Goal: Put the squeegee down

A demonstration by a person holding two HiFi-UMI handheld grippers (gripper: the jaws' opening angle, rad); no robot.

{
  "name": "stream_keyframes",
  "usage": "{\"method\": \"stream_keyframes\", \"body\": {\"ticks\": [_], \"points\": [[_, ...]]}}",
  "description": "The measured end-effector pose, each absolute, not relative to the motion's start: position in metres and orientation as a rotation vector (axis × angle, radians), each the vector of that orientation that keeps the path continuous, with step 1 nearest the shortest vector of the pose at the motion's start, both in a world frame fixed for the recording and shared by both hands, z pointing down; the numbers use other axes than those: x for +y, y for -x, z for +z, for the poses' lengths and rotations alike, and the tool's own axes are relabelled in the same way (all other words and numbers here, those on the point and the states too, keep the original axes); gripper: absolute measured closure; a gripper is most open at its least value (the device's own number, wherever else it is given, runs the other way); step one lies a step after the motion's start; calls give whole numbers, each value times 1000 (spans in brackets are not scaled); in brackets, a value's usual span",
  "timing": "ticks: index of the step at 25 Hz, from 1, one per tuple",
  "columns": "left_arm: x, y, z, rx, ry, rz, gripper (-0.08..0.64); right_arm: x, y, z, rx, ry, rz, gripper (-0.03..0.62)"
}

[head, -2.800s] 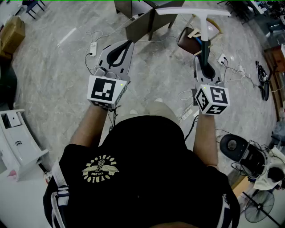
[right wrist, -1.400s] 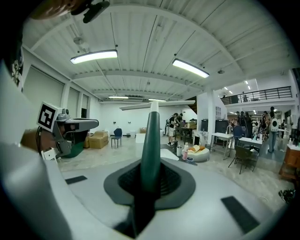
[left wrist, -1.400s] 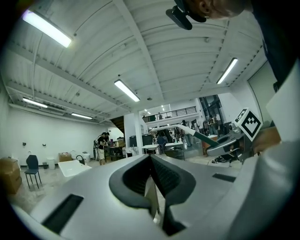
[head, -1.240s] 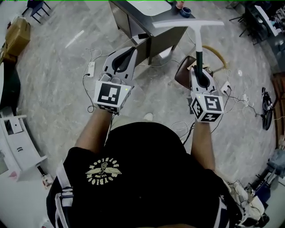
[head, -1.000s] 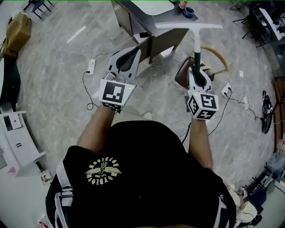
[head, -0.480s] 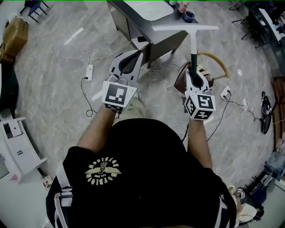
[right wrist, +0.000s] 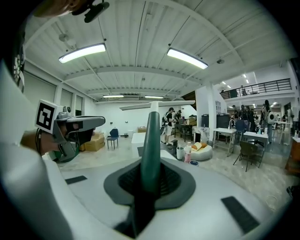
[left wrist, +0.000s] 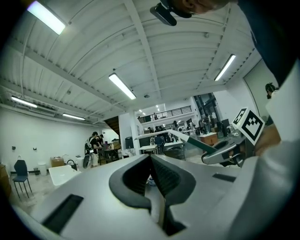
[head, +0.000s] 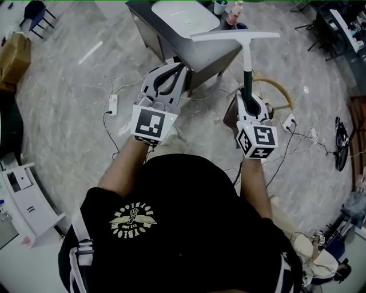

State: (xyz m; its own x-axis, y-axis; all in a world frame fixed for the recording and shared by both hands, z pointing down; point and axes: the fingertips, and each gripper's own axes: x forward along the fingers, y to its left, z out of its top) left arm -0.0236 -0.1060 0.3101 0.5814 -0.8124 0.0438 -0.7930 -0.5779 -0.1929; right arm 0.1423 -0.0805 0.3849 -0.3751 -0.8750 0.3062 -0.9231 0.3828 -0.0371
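The squeegee (head: 246,54) has a dark green handle and a long white blade (head: 234,35) across its top. My right gripper (head: 248,94) is shut on the handle and holds it out in front of me, with the blade near the corner of a white-topped table (head: 171,17). In the right gripper view the handle (right wrist: 151,140) rises straight up between the pads. My left gripper (head: 175,63) is shut with nothing in it, level beside the right one. The left gripper view shows its pads (left wrist: 161,176) meeting, and the squeegee (left wrist: 187,139) off to the right.
Cups (head: 220,7) stand at the table's far edge. A chair with a tan hoop (head: 277,91) is below the right gripper. Cables and power strips (head: 112,104) lie on the marble floor. A white unit (head: 23,194) is at the lower left, and people are far off in the hall (right wrist: 171,119).
Both grippers have moved forward toward the white-topped table, which now shows larger at the top of the view. The squeegee stays held in the right gripper.
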Motion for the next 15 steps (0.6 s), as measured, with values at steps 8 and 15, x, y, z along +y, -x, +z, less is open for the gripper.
{"method": "stream_keyframes", "body": {"ticks": [8, 15], "points": [[-165, 29, 305, 1306, 2673, -175, 536, -134, -135, 381, -2382, -1632, 304, 532], [-207, 44, 305, 1263, 2691, -183, 537, -178, -116, 379, -2362, -1660, 301, 532]]}}
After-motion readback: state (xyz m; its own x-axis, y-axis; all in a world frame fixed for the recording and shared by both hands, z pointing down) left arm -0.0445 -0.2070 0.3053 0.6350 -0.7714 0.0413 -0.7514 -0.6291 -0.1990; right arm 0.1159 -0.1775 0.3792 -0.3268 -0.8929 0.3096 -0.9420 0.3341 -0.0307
